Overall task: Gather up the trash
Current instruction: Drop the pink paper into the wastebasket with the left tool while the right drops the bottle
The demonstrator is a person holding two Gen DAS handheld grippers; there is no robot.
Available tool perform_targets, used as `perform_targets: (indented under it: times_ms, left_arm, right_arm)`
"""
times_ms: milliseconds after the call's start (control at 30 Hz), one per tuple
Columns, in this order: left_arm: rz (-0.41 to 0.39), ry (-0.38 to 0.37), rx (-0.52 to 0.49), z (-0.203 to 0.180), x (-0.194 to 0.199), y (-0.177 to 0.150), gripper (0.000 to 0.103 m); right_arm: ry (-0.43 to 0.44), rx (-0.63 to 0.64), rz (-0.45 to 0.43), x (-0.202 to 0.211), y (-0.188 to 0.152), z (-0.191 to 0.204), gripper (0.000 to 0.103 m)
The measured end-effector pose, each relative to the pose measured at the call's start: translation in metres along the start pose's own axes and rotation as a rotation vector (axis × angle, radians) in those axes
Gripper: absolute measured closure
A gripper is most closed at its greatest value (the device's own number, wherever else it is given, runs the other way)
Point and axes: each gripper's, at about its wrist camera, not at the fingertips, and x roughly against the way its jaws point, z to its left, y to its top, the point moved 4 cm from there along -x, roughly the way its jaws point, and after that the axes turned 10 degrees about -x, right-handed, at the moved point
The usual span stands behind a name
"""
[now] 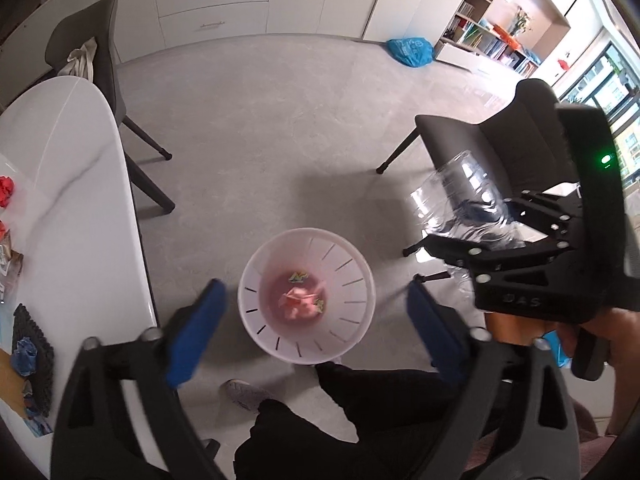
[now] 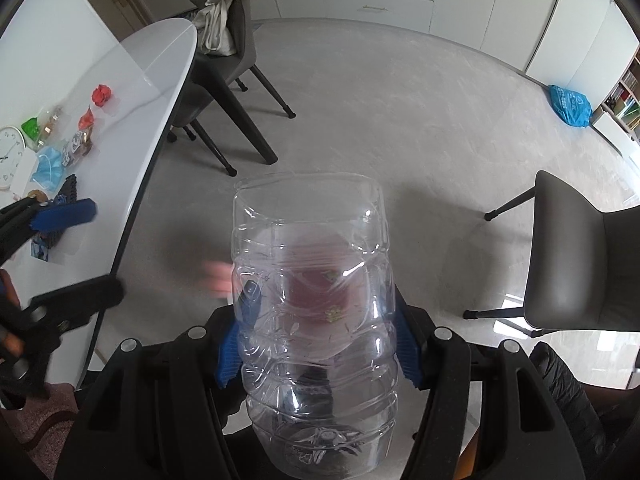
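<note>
Here the right claw [image 2: 316, 344] is clamped on a crushed clear plastic bottle [image 2: 314, 300], its blue pads pressed against the ribbed sides near the middle, with the cut or open end pointing away from the camera. The grip looks chosen for control: squeezing the flattened body midway keeps so light and springy a thing from pivoting as it is carried. In the left wrist view the bottle [image 1: 460, 204] hangs at about 2 o'clock from the white slotted trash bin [image 1: 307, 296], above the floor and not yet over the rim. The bin stands on the floor just beside the white bench [image 1: 76, 184], near the person's feet, probably so bench litter can be dropped straight down; pink crumpled scraps already lie in it. The left claw [image 1: 316, 320] is spread wide and holds nothing, hovering right above the bin. More litter remains on the bench, including a red paper ball [image 2: 101, 94] and a blue face mask [image 2: 49, 166] at 9 o'clock in the right wrist view
</note>
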Motion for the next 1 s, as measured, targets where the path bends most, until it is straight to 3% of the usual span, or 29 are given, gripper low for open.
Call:
perform_targets:
  times_ms: [233,467,633,767,867,1000]
  left_arm:
    - [-0.047,0.107,0.026,0.007,0.027,0.003,0.008]
    - [-0.066,0.124,0.045,0.013,0.040,0.004,0.008]
    - [-0.066,0.137,0.053,0.014,0.043,0.001,0.008]
    - [-0.068,0.147,0.065,0.017,0.046,-0.002,0.008]
    - [-0.074,0.159,0.078,0.021,0.050,-0.005,0.008]
    - [-0.086,0.167,0.105,0.025,0.056,-0.010,0.008]
  right_arm:
    - [0.004,0.017,0.000,-0.001,0.000,0.000,0.040]
    - [0.022,0.043,0.015,-0.013,-0.004,0.011,0.040]
    - [0.024,0.066,0.077,-0.050,-0.013,0.018,0.038]
    - [-0.021,0.089,0.111,-0.073,-0.021,0.023,0.008]
    - [-0.059,0.089,0.110,-0.072,-0.022,0.024,0.007]
    - [-0.069,0.068,0.034,-0.042,-0.013,0.025,0.002]
